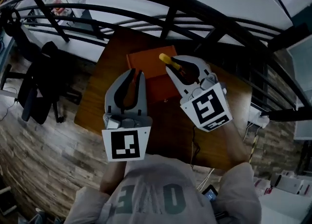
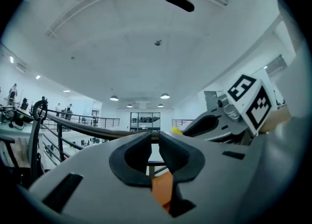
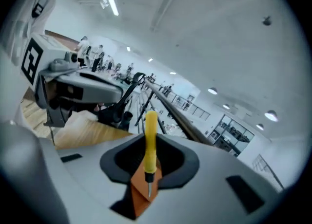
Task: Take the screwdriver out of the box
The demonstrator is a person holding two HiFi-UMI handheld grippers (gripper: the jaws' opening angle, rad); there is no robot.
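The jaws of the right gripper (image 3: 150,161) are clenched on the screwdriver (image 3: 150,138), low on its yellow handle just above the dark collar. The short metal tip is left free below the pinch. Most of the handle stands out beyond the jaws.

The long axis is seen to lie in the plane between the two jaws. The handle end is directed away from the person and up. The tip points back toward the gripper body and down at the orange box (image 1: 145,66), which shows through the gap beneath it. In the head view the handle is seen over the far right part of the box. It appears to be lifted clear of it, though the height cannot be judged with certainty.

The jaws of the left gripper (image 2: 154,139) are brought together with nothing between them. It is held over the near edge of the box, just beside the right gripper, above the wooden tabletop (image 1: 95,102).

The chief risk is judged to be rotation or slipping. A smooth round handle is pinched near one end, so its longer, heavier part could swing about the pinch and be dropped back into the box or onto the tabletop. A knock against the neighbouring left gripper could also loosen the hold.
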